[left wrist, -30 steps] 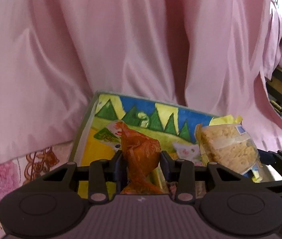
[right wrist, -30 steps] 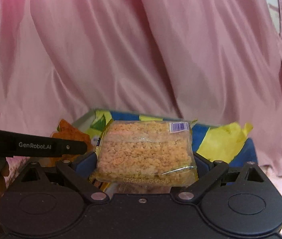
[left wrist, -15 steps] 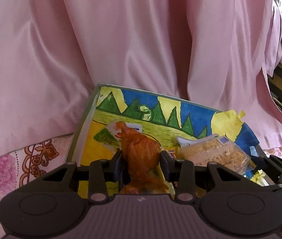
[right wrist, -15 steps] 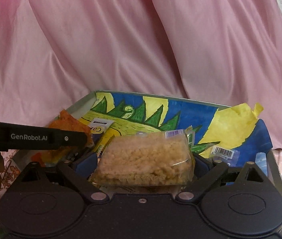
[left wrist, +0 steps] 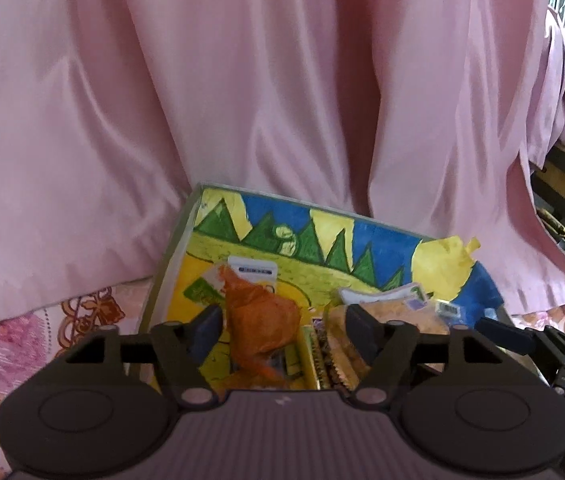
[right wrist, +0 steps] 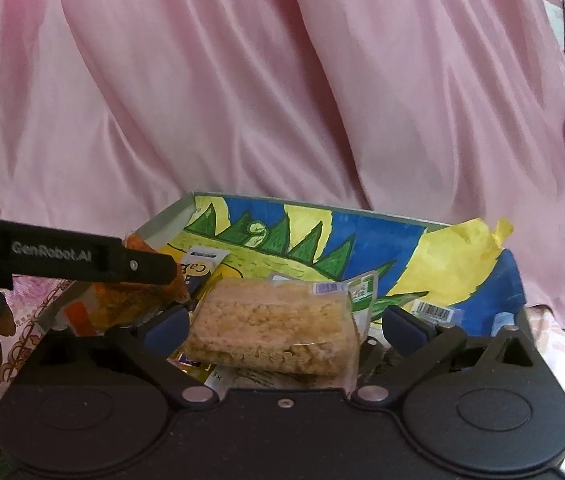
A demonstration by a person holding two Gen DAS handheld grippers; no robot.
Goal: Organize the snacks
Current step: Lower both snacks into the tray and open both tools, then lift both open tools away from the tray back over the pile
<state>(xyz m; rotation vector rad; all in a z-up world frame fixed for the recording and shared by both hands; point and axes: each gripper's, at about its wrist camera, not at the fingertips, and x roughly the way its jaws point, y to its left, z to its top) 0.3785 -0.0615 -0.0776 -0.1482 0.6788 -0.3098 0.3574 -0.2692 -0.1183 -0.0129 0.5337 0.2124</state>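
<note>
- Your left gripper (left wrist: 282, 322) is opening, its pads now clear of the orange packet (left wrist: 260, 320) lying in the painted box (left wrist: 386, 240).
- Your right gripper (right wrist: 284, 322) is spreading too; the clear puffed-rice pack (right wrist: 274, 326) rests in the box between its pads, released.

The left claw (left wrist: 282, 326) is opening around an orange snack packet (left wrist: 260, 326) inside the painted box (left wrist: 374, 240).
</note>
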